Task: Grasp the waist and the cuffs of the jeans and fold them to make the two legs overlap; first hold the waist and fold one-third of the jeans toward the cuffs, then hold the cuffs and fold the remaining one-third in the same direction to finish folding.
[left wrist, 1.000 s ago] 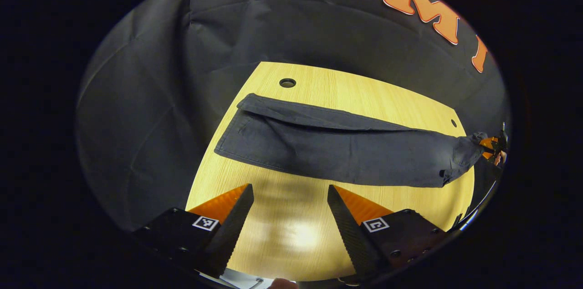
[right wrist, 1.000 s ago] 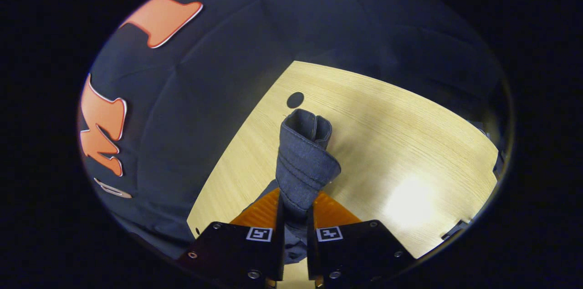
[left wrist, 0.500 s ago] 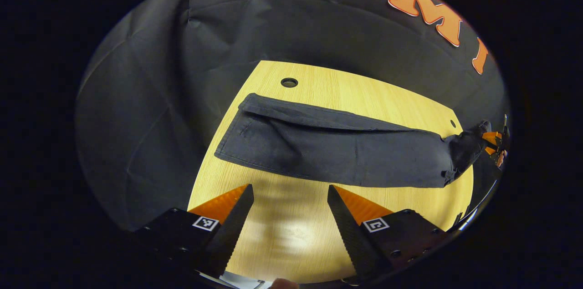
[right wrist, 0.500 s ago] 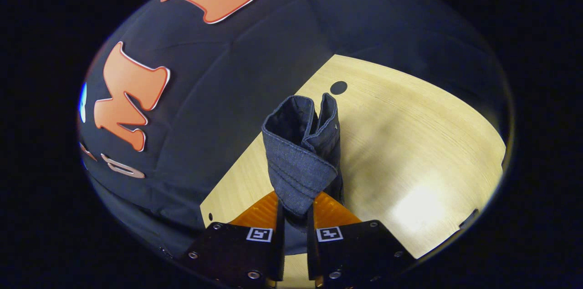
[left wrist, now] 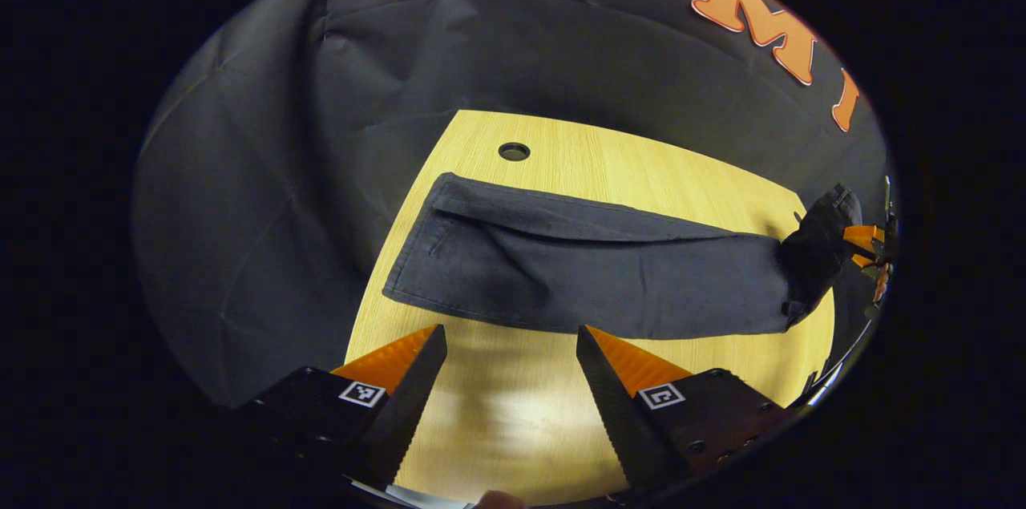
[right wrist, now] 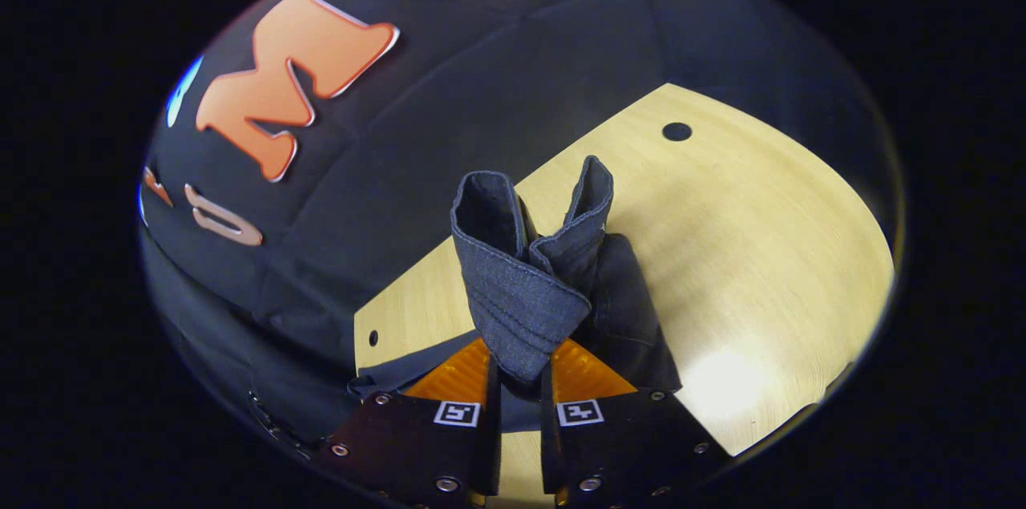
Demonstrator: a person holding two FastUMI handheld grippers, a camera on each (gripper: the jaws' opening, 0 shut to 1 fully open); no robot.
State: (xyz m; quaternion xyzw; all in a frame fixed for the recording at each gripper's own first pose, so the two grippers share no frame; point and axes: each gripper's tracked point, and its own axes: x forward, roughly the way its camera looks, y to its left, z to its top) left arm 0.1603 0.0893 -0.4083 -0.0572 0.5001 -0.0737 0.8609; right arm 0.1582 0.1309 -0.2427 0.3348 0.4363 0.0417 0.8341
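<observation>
Jeans [left wrist: 593,268] lie lengthwise on the wooden table [left wrist: 641,164], just below its cable hole [left wrist: 514,151]. Left gripper [left wrist: 510,369] hovers near the jeans' near edge, jaws wide, holding nothing. Right gripper [right wrist: 519,381] clamps the cuffs [right wrist: 521,284] (bunched, raised off the table), both fingers pressing the denim.

No readable text or numbers; just small black-and-white square marker tags on the left gripper [left wrist: 506,381] and right gripper [right wrist: 519,381] bodies.
</observation>
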